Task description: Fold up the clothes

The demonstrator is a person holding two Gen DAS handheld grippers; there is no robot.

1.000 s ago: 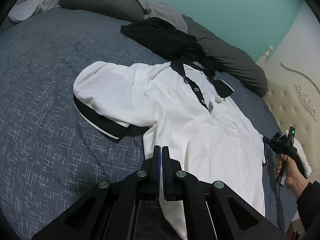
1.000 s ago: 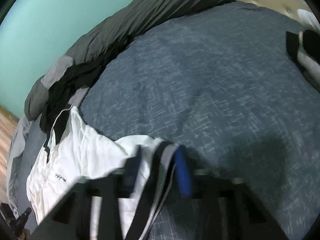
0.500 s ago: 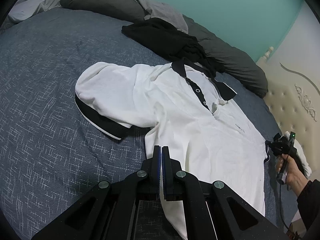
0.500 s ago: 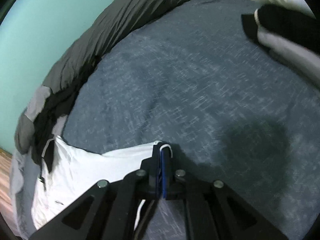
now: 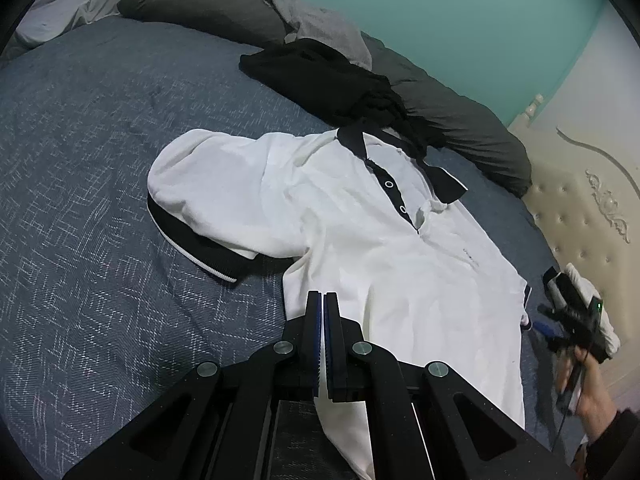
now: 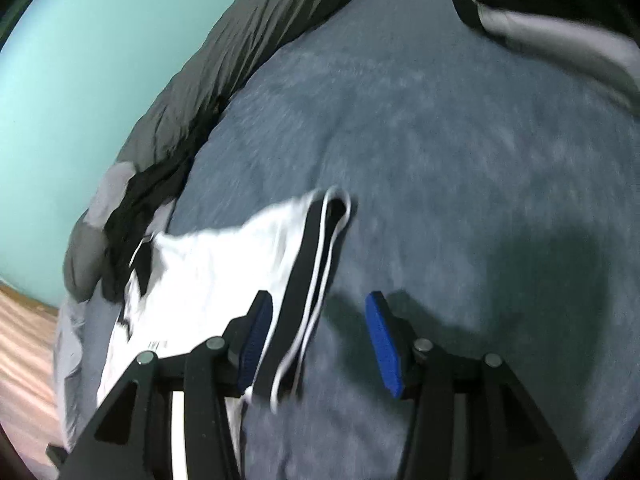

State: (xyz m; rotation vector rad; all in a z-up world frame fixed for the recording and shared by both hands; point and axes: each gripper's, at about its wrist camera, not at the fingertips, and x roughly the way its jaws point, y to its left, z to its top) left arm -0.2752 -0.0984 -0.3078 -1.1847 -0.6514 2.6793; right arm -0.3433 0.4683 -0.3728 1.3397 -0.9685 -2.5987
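Note:
A white polo shirt [image 5: 360, 248] with black collar and black cuffs lies face up on the blue-grey bedspread [image 5: 80, 200]. Its left sleeve [image 5: 208, 200] is bunched, with the cuff turned under. My left gripper [image 5: 322, 308] is shut on the shirt's hem, and white cloth hangs out below the fingers. In the right wrist view my right gripper [image 6: 318, 300] has its jaws opening. The other sleeve's black, white-striped cuff [image 6: 308, 280] lies loose between them, close to the left pad [image 6: 256, 332]. A hand holds that right gripper [image 5: 560, 316] at the shirt's right edge.
A black garment [image 5: 320, 76] and a dark grey duvet [image 5: 460, 120] lie along the teal wall. A cream padded headboard [image 5: 580, 208] is at the right. A folded black and white garment [image 6: 560, 28] rests further along the bed. Wooden floor [image 6: 20, 340] shows beyond the bed's edge.
My right gripper was shut on the sleeve cuff and has now opened, leaving the cuff lying on the bed; it also shifted sideways and rolled. My left gripper kept still.

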